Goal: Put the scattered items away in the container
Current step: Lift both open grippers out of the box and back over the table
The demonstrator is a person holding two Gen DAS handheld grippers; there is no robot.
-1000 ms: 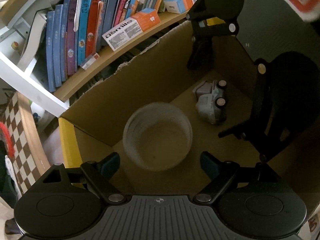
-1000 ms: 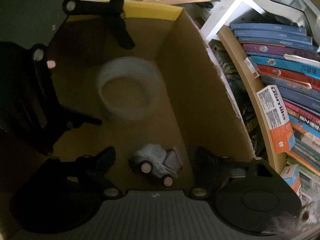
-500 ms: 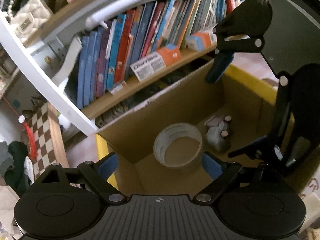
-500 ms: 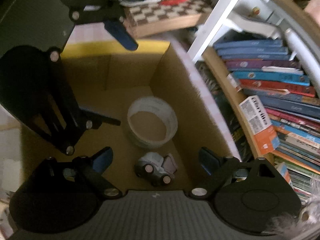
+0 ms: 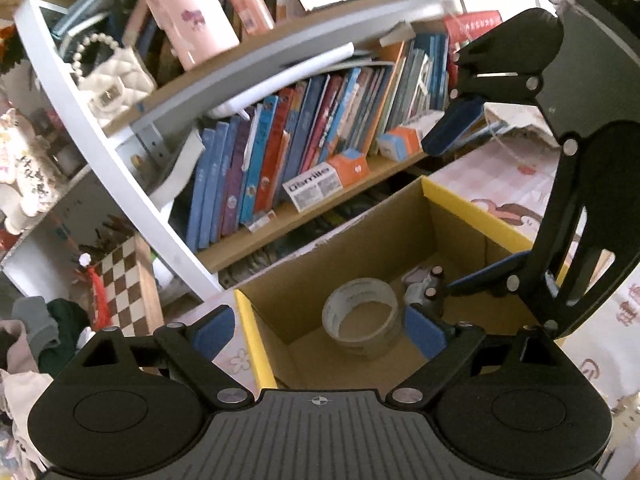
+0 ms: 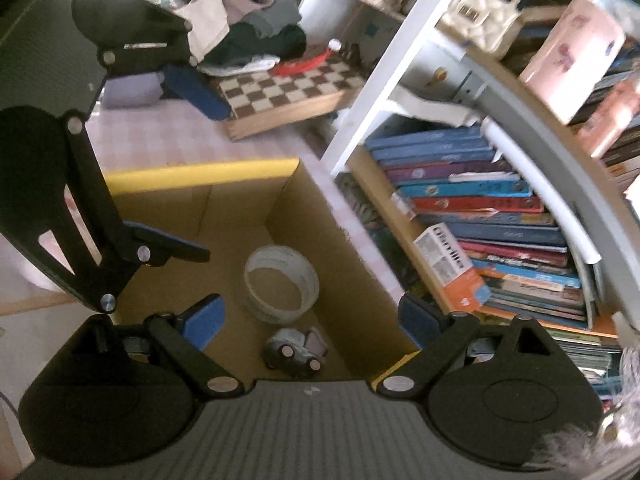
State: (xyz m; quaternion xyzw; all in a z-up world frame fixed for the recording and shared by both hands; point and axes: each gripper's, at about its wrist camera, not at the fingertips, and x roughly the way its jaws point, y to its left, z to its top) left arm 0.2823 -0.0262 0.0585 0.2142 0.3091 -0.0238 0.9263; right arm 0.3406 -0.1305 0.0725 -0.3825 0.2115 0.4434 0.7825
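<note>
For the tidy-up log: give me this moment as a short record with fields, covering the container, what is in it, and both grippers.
container: open cardboard box, yellow rims
contents: tape roll lying flat on the box floor; toy truck on its side next to it
left gripper: open, nothing between the pads, above the box
right gripper: open, nothing held, above the box
surroundings: bookshelf behind the box; chessboard on the floor
</note>
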